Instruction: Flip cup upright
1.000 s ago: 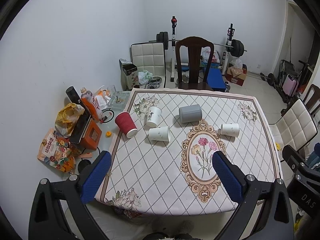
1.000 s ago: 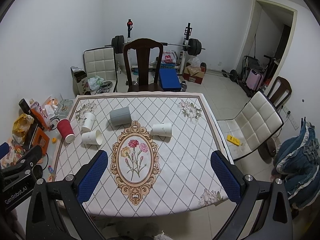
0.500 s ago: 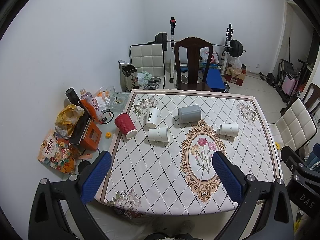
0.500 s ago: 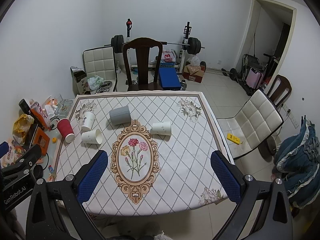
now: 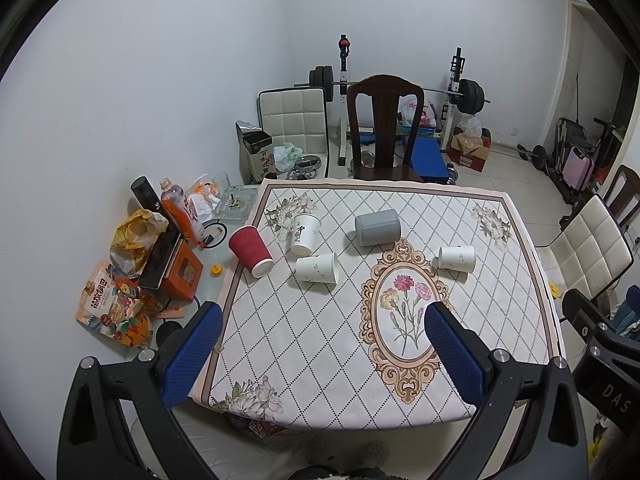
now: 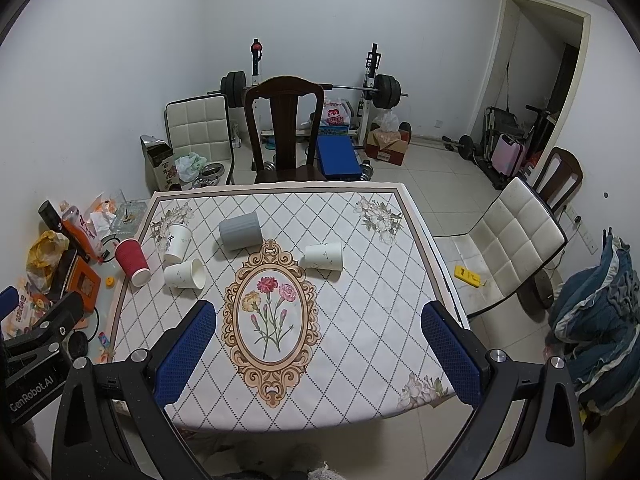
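Held the left gripper [image 5: 320, 344] and the right gripper [image 6: 318, 342] high above the near edge of the square table under its diamond-patterned cloth with a floral oval medallion [image 5: 280, 320] [image 6: 360, 320], both with blue-padded fingers [image 5: 192, 354] [image 6: 450, 352] spread wide and gripping nothing. Saw five cups on the far half of the cloth, well apart from either tool. Found the red ribbed paper cup [image 5: 251, 251] [image 6: 133, 261] tipped at the left edge, mouth toward the near side, apparently overhanging the cloth's border, though hard to judge from above. Noted the white paper cup with dark lettering [image 5: 305, 233] [image 6: 177, 242] just right of it, leaning or lying, exact attitude unclear through the fisheye. Spotted a plain white paper cup [image 5: 317, 267] [image 6: 184, 274] on its side just near of that one, and another white paper cup [image 5: 457, 258] [image 6: 323, 256] on its side right of the medallion's top. Marked the grey ridged plastic cup [image 5: 377, 227] [image 6: 240, 232] lying on its side at far centre. Made out a dark wooden chair [image 5: 384, 128] [image 6: 285, 128] beyond the far edge, seat hidden behind the table, and a heap of snack bags and bottles [image 5: 140, 256] on the left, partly cut off in the right wrist view. Caught only a black corner of each tool at the other view's edge.
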